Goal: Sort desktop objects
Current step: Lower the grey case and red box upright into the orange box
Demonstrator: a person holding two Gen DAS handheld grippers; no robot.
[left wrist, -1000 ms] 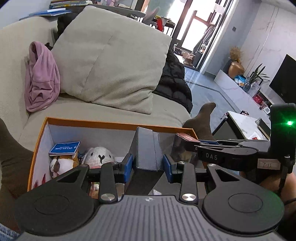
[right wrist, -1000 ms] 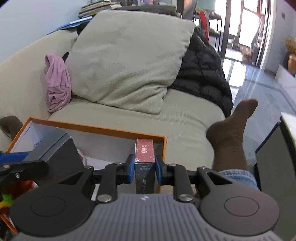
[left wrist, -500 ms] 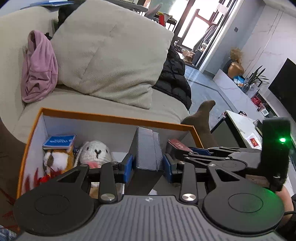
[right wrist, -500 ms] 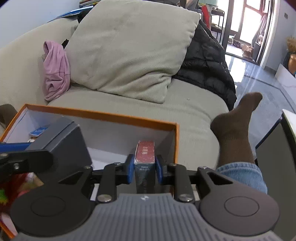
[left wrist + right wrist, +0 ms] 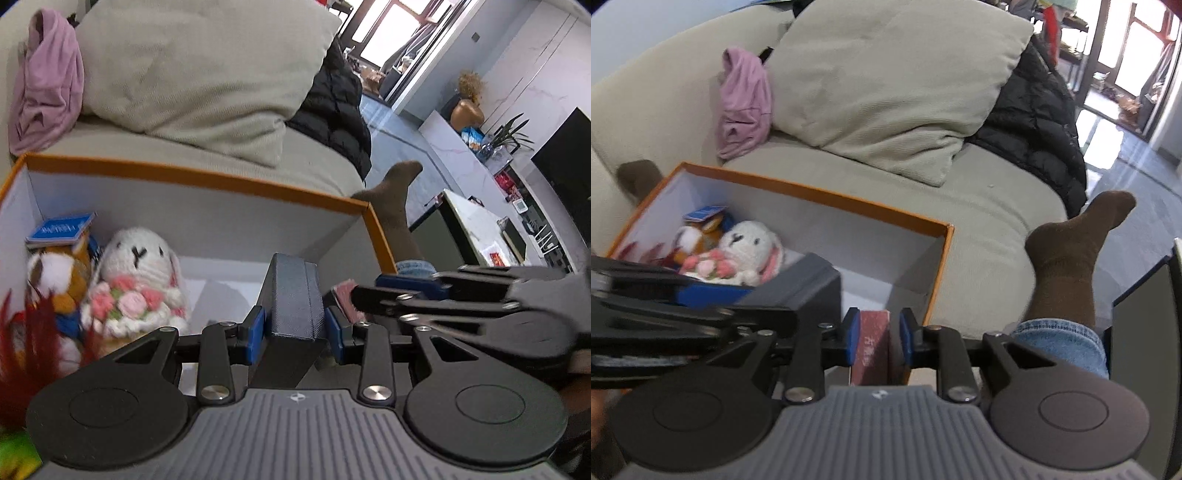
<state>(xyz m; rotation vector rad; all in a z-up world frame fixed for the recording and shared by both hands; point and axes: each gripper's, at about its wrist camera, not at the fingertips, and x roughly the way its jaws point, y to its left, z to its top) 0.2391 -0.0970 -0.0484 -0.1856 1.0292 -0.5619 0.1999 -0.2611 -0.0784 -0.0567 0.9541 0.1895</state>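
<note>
Step in hand: carrying two items to orange box on sofa. Left tool clamps dark grey case, held over box's open right half. Right tool clamps small red packet just at box's near right corner; whether over rim or outside, hard to tell. Plush rabbit and other toys fill box's left end. Next move, likely: lower both into free space, then spread fingers, keeping tools from colliding.
</note>
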